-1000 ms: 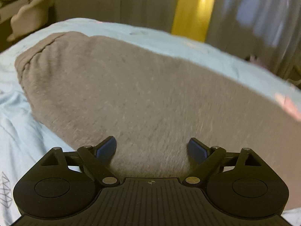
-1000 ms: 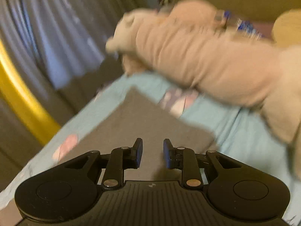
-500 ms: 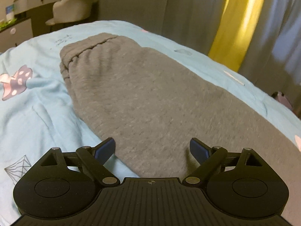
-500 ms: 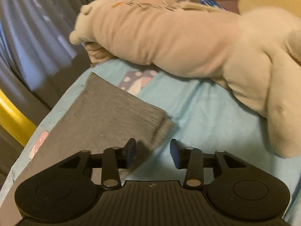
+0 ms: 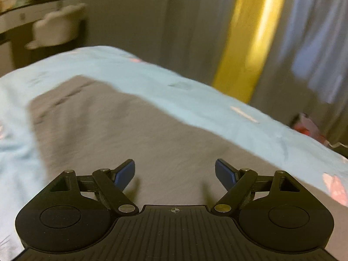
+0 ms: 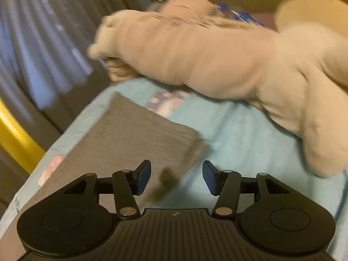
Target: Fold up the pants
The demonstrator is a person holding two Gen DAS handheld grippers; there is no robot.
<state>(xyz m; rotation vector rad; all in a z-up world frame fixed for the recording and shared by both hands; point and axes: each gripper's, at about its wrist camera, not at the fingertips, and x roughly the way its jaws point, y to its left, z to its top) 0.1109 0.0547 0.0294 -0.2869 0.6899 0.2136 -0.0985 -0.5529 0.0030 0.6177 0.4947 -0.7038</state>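
Note:
Grey pants (image 5: 121, 130) lie flat on a light blue bedsheet (image 5: 174, 87). In the left wrist view the gathered waistband end is at the far left. My left gripper (image 5: 175, 175) is open and empty, low over the middle of the pants. In the right wrist view the ribbed leg cuff end (image 6: 152, 137) of the pants lies just ahead. My right gripper (image 6: 176, 177) is open and empty, straddling the cuff's near right edge, with its left fingertip over the fabric and its right one over the sheet (image 6: 239, 148). Both views are blurred by motion.
A large beige plush toy (image 6: 217, 61) lies across the bed beyond the cuff. Grey and yellow curtains (image 5: 243, 43) hang past the bed's far edge. A white chair (image 5: 56, 30) and a desk stand at the far left.
My right gripper has opened wider and drawn closer to the cuff's corner. My left gripper has tilted up and moved right along the pants, staying open.

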